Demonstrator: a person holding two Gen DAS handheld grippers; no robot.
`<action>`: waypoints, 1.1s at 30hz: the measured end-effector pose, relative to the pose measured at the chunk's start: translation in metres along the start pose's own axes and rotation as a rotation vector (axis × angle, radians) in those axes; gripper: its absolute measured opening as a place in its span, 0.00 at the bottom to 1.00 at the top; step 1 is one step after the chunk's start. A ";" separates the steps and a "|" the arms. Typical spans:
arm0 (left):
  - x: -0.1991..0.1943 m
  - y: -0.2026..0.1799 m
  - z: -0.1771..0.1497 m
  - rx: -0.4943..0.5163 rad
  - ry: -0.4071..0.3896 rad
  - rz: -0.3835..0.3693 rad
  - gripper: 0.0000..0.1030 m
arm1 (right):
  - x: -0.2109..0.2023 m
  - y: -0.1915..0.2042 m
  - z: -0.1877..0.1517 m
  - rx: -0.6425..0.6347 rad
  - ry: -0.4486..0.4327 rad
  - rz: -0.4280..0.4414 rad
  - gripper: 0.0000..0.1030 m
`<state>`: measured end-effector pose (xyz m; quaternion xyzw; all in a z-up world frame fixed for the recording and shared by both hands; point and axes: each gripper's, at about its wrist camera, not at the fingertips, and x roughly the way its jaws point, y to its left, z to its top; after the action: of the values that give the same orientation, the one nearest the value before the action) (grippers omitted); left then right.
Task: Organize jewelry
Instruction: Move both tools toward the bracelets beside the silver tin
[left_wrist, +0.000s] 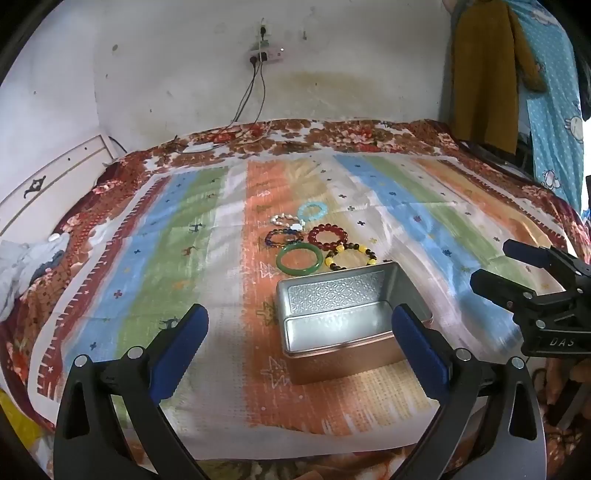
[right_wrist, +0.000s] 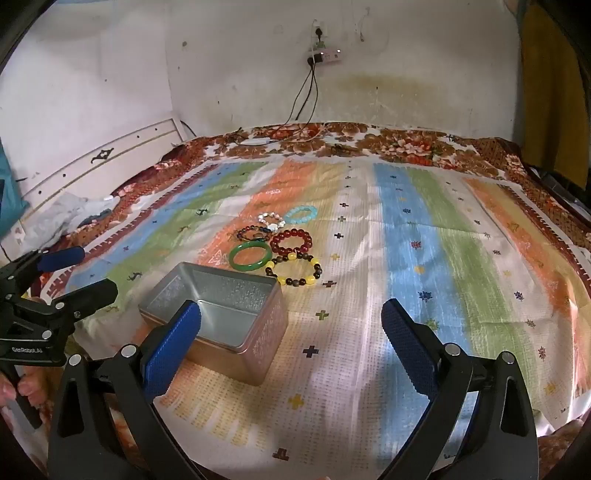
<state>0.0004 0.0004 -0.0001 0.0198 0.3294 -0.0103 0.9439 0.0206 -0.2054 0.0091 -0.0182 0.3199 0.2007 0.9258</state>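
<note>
left gripper (left_wrist: 299, 325): fingers wide, empty
right gripper (right_wrist: 291, 319): fingers wide, empty
tin box (left_wrist: 354, 284): centre frame, open
bracelets (left_wrist: 327, 238): just above box

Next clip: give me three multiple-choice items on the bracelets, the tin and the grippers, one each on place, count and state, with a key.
1. Where does the green bangle lie?
A. inside the tin
B. on the cloth just beyond the tin
C. in a gripper

2. How many bracelets are out?
A. three
B. six
C. nine

3. What state is the tin in?
A. open and empty
B. lidded
C. full of beads

Key: B, it rests on the striped cloth past the tin's far rim; B, six rings are clustered there; A, only bare metal shows inside.
</note>
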 end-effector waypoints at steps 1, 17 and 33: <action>0.000 0.000 0.000 0.001 -0.001 0.001 0.95 | 0.000 0.000 0.000 0.002 0.000 0.000 0.96; 0.002 0.003 -0.011 -0.012 -0.003 0.023 0.95 | 0.001 0.000 -0.001 -0.004 0.008 -0.005 0.96; 0.004 0.015 -0.005 -0.078 0.019 0.043 0.95 | 0.002 -0.003 -0.002 0.000 0.017 -0.034 0.96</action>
<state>0.0005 0.0155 -0.0061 -0.0099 0.3378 0.0231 0.9409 0.0223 -0.2076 0.0061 -0.0254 0.3274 0.1847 0.9263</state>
